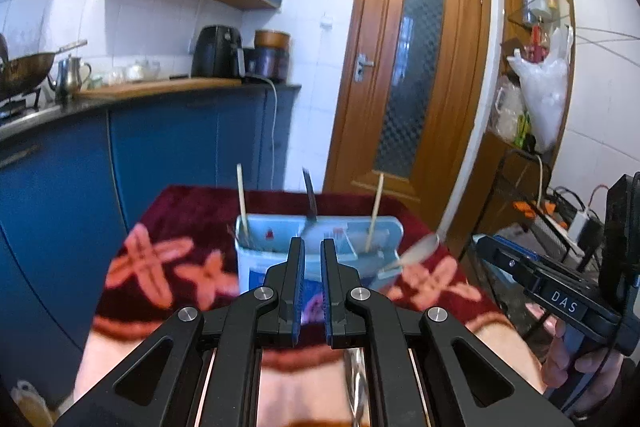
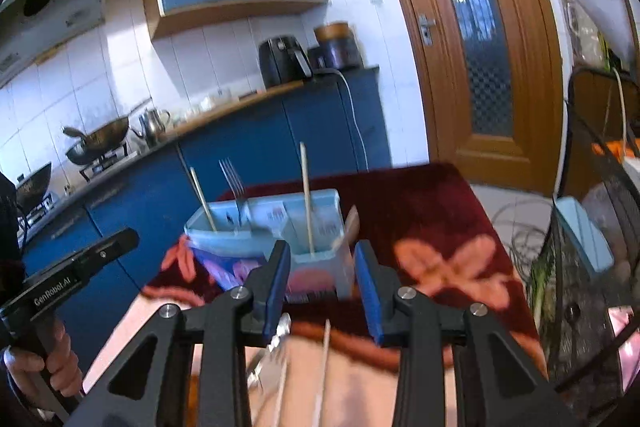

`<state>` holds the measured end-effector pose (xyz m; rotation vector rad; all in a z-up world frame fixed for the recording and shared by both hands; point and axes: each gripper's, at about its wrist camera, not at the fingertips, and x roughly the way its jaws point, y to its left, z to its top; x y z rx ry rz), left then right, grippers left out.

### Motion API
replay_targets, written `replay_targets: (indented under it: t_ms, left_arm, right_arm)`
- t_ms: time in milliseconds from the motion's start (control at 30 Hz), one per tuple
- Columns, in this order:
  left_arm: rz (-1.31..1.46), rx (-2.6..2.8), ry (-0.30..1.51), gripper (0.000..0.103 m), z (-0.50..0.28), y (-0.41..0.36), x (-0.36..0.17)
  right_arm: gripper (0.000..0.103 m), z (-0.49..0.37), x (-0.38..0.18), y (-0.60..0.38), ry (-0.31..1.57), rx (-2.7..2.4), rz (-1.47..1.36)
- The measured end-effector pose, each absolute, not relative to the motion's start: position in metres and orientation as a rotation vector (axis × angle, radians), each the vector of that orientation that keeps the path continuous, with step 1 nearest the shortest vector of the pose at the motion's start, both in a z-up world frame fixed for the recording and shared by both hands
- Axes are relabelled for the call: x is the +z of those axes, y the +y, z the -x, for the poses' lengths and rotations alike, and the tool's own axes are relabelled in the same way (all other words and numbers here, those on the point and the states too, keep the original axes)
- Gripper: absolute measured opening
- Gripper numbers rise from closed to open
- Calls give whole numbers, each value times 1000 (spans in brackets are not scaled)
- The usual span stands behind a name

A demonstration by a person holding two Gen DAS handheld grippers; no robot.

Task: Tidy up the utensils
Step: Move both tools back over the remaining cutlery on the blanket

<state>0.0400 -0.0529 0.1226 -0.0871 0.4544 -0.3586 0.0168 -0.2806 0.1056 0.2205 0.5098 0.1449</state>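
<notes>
A: At far left?

B: Shows a kitchen run: wok point(image 1: 24, 71) on a hob at nine o'clock, blue cabinets under a dark counter point(image 1: 160, 87), white tiled wall behind.

A: Then the centre?

B: Shows a table under a dark red cloth point(image 1: 160, 227) with pink flowers. Stands on it at twelve o'clock from both tongs: a pale blue utensil holder point(image 1: 260, 267), already carrying two upright chopsticks and a fork point(image 2: 234, 183), with a spoon point(image 1: 420, 247) leaning at its right end.

A: And the tongs?

B: Left gripper point(image 1: 312, 243): narrowed almost to closed, nothing visible between the pads. Right gripper point(image 2: 322, 251): partly spread, gap empty, holder showing through it.

A: What is left to sort?

B: Lying at six o'clock from the right gripper, near the table's front edge: loose chopsticks point(image 2: 325, 367) and, just to their left, a metal utensil point(image 2: 276, 343), blurred. Long axes run roughly six to twelve, toward the holder. Looks nearer the right hand; probably means drawing back and dipping down before any grasp.

A: Farther right?

B: Shows a wooden door point(image 1: 416, 67) with a patterned glass panel at one o'clock, then cluttered shelving and a wire rack.
</notes>
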Motion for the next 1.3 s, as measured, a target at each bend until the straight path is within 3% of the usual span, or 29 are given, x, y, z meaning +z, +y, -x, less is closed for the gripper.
replay_targets:
  t_ms: [467,1000,1167,1300]
  left_arm:
    - [58,-391,711,8,-36,-68,58]
    - [-13,-461,950,8,-51,-103,3]
    - [-19,-475,984,28,-55,-109,-4]
    - [-55,-494,1002,28,-62,-121,-8]
  right_arm:
    - [41,10,45,-293,701,158,-280]
    - [46,19,22,-308,731,151,-319]
    - [46,18,18,-312,741,152,-332]
    - [46,17,17,-315,744,144,-338]
